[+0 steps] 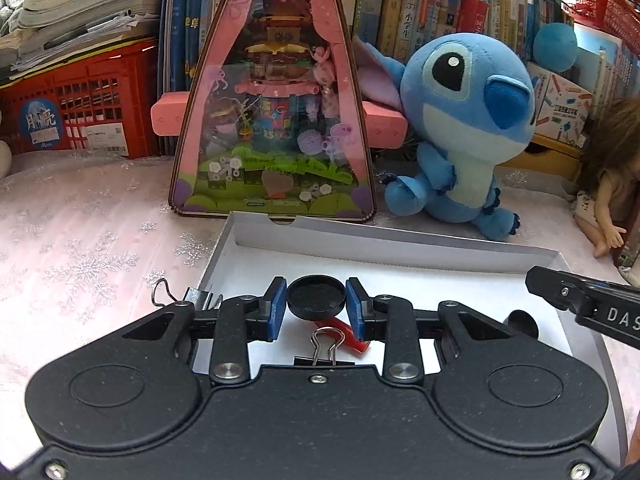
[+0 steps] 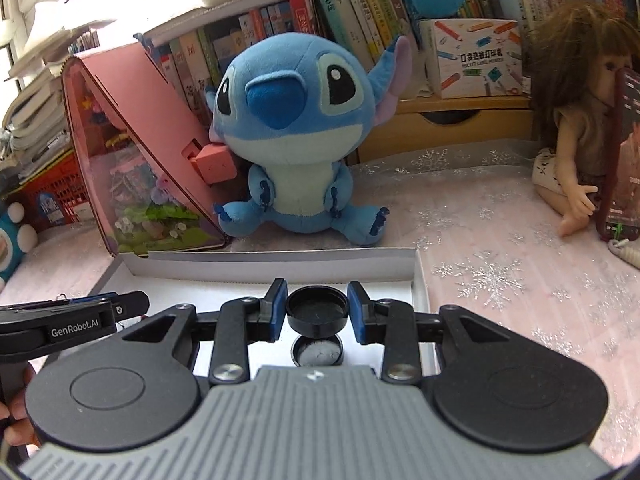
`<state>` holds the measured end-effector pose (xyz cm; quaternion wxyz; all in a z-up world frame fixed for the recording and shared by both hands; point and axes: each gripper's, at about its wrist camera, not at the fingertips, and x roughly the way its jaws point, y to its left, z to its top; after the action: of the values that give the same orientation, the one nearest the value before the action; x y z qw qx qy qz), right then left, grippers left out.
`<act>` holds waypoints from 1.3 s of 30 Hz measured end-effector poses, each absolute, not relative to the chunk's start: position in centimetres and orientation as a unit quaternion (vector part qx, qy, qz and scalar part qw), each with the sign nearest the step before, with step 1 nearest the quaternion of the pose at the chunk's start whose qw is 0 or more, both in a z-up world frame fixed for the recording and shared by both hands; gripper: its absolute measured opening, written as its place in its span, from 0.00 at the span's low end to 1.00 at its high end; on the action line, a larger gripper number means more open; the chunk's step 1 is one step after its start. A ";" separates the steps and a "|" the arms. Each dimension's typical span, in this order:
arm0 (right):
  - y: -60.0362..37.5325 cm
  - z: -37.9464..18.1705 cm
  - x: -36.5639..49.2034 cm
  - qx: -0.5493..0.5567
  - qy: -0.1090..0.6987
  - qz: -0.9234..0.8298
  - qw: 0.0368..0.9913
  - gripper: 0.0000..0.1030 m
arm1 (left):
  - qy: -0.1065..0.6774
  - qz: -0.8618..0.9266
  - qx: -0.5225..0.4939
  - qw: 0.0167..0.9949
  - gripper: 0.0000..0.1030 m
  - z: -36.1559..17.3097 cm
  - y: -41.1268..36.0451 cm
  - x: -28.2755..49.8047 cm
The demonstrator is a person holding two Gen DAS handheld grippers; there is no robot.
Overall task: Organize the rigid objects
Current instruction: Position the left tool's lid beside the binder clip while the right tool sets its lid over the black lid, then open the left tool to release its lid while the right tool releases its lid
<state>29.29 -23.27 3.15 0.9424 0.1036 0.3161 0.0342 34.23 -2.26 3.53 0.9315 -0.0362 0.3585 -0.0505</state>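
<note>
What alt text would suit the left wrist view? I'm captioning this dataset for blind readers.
The left gripper holds a round black cap between its blue pads over a shallow white box that contains a binder clip and a red piece. A blue plush toy sits behind.

Blue plush [image 2: 296, 128], doll [image 2: 576, 120], books [image 1: 420, 12]

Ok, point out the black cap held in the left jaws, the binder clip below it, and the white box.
black cap [image 1: 316, 296], left wrist view, centre of its face.
binder clip [image 1: 323, 343], left wrist view, wire handle loop.
white box [image 1: 400, 252], left wrist view, inner far wall.
</note>
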 end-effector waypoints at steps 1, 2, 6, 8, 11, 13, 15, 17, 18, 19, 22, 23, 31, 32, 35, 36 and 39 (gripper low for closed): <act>-23.2 3.0 29.4 0.104 0.316 0.035 0.942 0.37 | 0.358 -0.049 -0.035 0.932 0.29 3.5 -2.3 34.3; -23.1 2.9 29.6 0.104 0.317 0.035 0.942 0.37 | 0.356 -0.048 -0.033 0.933 0.29 3.5 -2.4 34.4; -22.9 2.4 30.1 0.093 0.318 0.030 0.943 0.37 | 0.349 -0.046 -0.015 0.936 0.29 3.3 -2.9 34.7; -22.7 2.3 30.3 0.081 0.316 0.025 0.945 0.38 | 0.347 -0.044 -0.008 0.937 0.29 3.2 -3.1 34.8; -22.5 1.9 30.5 0.071 0.316 0.022 0.946 0.38 | 0.346 -0.039 0.005 0.937 0.29 2.7 -3.5 34.9; -22.4 1.7 30.7 0.070 0.318 0.021 0.945 0.38 | 0.345 -0.039 0.017 0.938 0.29 2.6 -3.9 34.9; -22.3 1.5 30.8 0.071 0.322 0.022 0.944 0.38 | 0.347 -0.042 0.015 0.937 0.29 2.5 -3.9 34.9; -22.3 1.5 30.8 0.071 0.322 0.023 0.944 0.38 | 0.349 -0.041 0.014 0.936 0.29 2.5 -3.9 35.0; -22.2 1.5 30.9 0.070 0.323 0.023 0.944 0.38 | 0.350 -0.040 0.016 0.936 0.29 2.4 -4.0 35.0; -22.1 1.4 30.9 0.068 0.324 0.022 0.943 0.38 | 0.350 -0.039 0.017 0.936 0.29 2.4 -4.1 35.0; -21.9 1.3 31.1 0.063 0.332 0.020 0.941 0.38 | 0.355 -0.040 0.022 0.934 0.29 2.3 -4.3 35.0; -21.9 1.3 31.2 0.062 0.335 0.019 0.940 0.38 | 0.357 -0.039 0.024 0.933 0.29 2.3 -4.3 35.1; -22.1 0.9 31.5 0.069 0.353 0.018 0.933 0.40 | 0.372 -0.042 0.033 0.926 0.30 1.9 -4.8 35.2; -22.1 0.9 31.5 0.069 0.354 0.017 0.932 0.40 | 0.373 -0.042 0.034 0.926 0.30 1.9 -4.8 35.2; -22.1 0.8 31.6 0.066 0.358 0.016 0.931 0.40 | 0.376 -0.042 0.036 0.925 0.30 1.9 -4.9 35.3; -22.1 0.8 31.7 0.065 0.359 0.016 0.931 0.40 | 0.377 -0.043 0.037 0.925 0.30 1.9 -5.0 35.3; -21.9 0.9 31.7 0.061 0.361 0.015 0.930 0.40 | 0.377 -0.044 0.038 0.924 0.30 1.9 -4.9 35.4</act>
<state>31.72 -21.95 0.86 0.9305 0.0615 0.3608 0.0153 35.39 -4.94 1.89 0.9243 0.0376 0.3772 -0.0438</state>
